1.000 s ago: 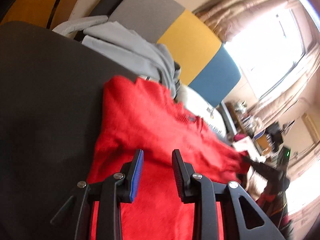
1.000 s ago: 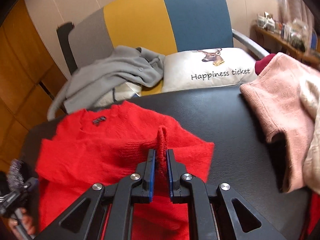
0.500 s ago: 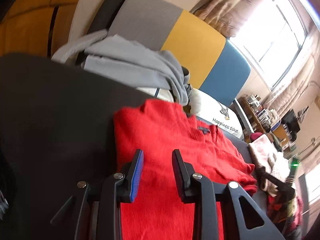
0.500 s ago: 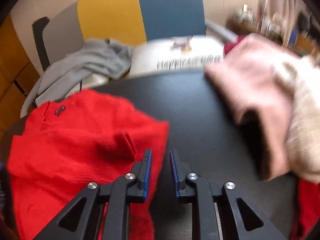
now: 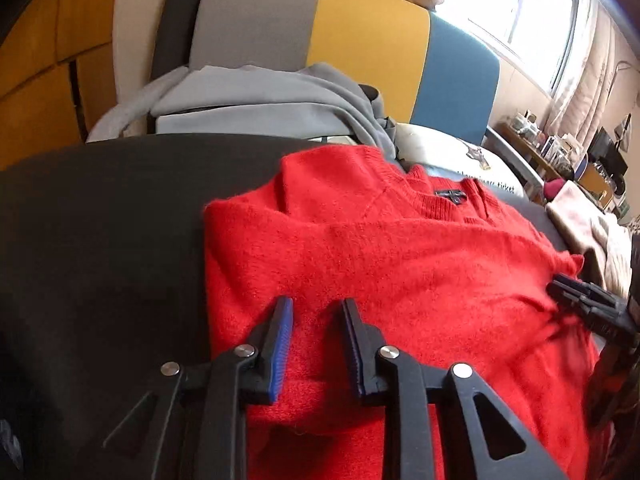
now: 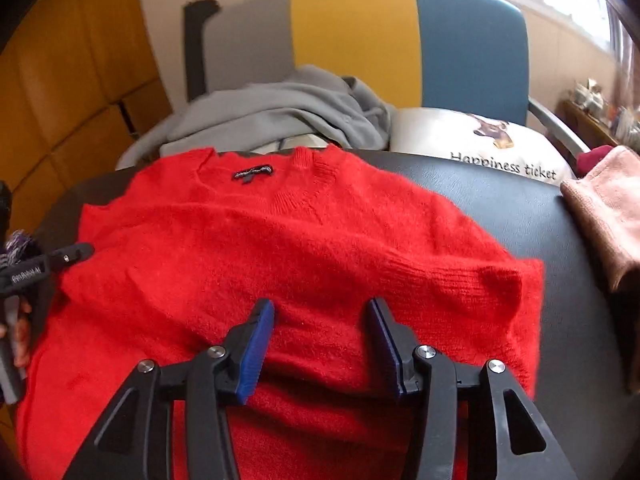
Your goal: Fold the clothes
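A red knit sweater [image 5: 400, 264] lies on the black table [image 5: 100, 220], collar and dark label at the far side, both sleeves folded in over the body. It also shows in the right wrist view [image 6: 280, 248]. My left gripper [image 5: 316, 308] is open and empty, hovering over the sweater's left part near its left edge. My right gripper [image 6: 322, 310] is open wide and empty, over the folded right sleeve with its ribbed cuff [image 6: 472, 280]. The right gripper's tips also show in the left wrist view [image 5: 576, 296].
A pink garment [image 6: 608, 208] lies on the table's right side. Behind the table stands a grey, yellow and blue chair [image 6: 360, 40] holding a grey garment [image 6: 280, 116] and a white cushion [image 6: 480, 140]. A cluttered shelf [image 5: 560, 152] stands at the far right.
My right gripper let go of the red sleeve fold, opened wide and swung back over the sweater. The sleeve now lies flat. My left gripper stayed open and shifted over the left part.
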Demonstrator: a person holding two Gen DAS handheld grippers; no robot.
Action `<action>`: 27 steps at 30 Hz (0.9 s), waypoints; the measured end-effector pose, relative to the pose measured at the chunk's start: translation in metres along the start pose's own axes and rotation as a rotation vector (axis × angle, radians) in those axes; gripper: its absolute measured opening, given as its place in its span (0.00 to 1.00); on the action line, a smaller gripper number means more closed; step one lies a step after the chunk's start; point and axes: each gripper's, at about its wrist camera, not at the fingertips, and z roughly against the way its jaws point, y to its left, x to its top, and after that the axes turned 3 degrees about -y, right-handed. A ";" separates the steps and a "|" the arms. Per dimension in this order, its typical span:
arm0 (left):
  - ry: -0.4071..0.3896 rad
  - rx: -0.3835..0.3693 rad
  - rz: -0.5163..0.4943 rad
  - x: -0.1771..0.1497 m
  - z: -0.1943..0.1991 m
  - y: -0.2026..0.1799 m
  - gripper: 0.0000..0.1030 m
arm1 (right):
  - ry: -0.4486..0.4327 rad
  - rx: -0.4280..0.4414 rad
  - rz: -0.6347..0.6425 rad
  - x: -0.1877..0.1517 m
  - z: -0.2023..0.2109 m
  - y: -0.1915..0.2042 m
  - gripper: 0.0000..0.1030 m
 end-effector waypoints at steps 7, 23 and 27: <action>0.011 -0.021 0.062 0.004 0.010 0.006 0.25 | 0.027 0.100 0.005 -0.004 0.005 0.003 0.61; 0.173 -0.218 -0.198 0.130 -0.071 -0.003 0.34 | 0.202 0.260 0.177 0.132 -0.075 -0.014 0.63; 0.240 -0.264 -0.237 0.139 -0.099 -0.005 0.36 | 0.290 0.257 0.268 0.145 -0.113 -0.013 0.57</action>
